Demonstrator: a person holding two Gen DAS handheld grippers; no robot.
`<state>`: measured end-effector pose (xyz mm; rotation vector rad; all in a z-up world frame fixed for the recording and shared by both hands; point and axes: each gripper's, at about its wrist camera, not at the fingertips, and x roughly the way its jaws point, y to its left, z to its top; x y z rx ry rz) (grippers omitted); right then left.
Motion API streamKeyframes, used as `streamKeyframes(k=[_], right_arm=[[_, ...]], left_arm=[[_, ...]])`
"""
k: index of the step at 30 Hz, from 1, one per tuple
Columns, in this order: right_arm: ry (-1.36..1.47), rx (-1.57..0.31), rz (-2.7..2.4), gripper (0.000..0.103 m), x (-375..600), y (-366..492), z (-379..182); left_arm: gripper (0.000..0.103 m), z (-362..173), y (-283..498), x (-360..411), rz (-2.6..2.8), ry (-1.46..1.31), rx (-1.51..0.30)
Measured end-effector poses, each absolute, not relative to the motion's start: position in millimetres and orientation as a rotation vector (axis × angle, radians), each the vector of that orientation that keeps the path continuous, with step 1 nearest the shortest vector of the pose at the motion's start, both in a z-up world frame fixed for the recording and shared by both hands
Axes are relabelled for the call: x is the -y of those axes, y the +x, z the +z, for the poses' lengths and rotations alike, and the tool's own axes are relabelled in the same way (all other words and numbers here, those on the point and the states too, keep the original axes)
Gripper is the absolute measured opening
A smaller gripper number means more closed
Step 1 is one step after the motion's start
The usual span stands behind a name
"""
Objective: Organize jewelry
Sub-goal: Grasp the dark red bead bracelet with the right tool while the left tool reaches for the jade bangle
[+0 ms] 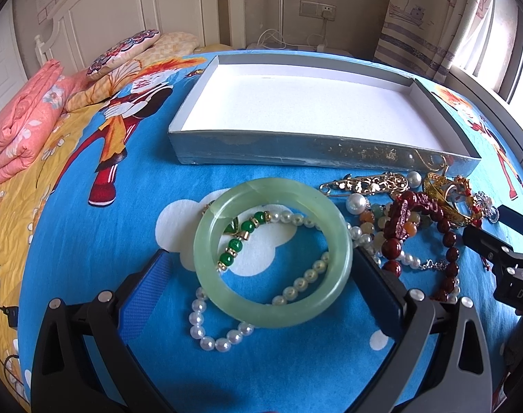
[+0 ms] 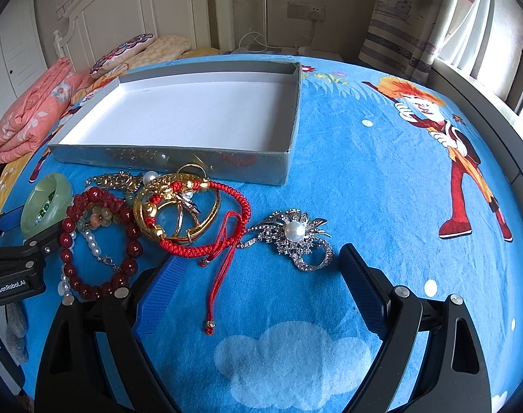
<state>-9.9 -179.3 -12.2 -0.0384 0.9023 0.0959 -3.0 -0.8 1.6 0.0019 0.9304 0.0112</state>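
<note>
A pale green jade bangle (image 1: pixel 272 253) lies on the blue bedspread over a pearl strand (image 1: pixel 206 323) and a green bead bracelet (image 1: pixel 242 237). My left gripper (image 1: pixel 261 268) is open, its fingers on either side of the bangle. The bangle also shows in the right wrist view (image 2: pixel 48 203). My right gripper (image 2: pixel 258 272) is open, just in front of a silver pearl brooch (image 2: pixel 294 237) and a red cord bracelet (image 2: pixel 210 220). A gold bangle (image 2: pixel 175 206) and a dark red bead bracelet (image 2: pixel 99 241) lie to its left. The empty grey box (image 1: pixel 306 148) stands behind the jewelry.
A gold pin (image 1: pixel 364 184), loose pearls and mixed beads lie heaped right of the jade bangle. The right gripper's body (image 1: pixel 502 254) shows at the right edge of the left wrist view. Folded pink quilt (image 1: pixel 20 120) and pillows lie at the far left.
</note>
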Motion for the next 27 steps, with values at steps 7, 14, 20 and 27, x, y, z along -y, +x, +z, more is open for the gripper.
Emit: streamKeyframes(k=[7,14,20,27], right_arm=[[-0.045,-0.833,0.187,0.086,175.0,-31.0,-3.8],[0.008,-0.688,0.361,0.086,178.9,-61.5,17.8],[0.015,-0.65,0.455,0.074,163.2,-74.7,24.5],[-0.103,-0.716,0.565,0.051,114.6,-77.2,24.0]], left_arm=[[0.101,2.3,-27.9,-7.6,-0.096,0.021,-0.951],[0.1,14.7,-66.4,-46.1,-0.141,-0.048,-0.853],[0.093,18.6,-53.8,-58.4,-0.147,-0.058,-0.872],[0.092,26.0,-26.3,-31.9,-0.206,0.046,-0.845]])
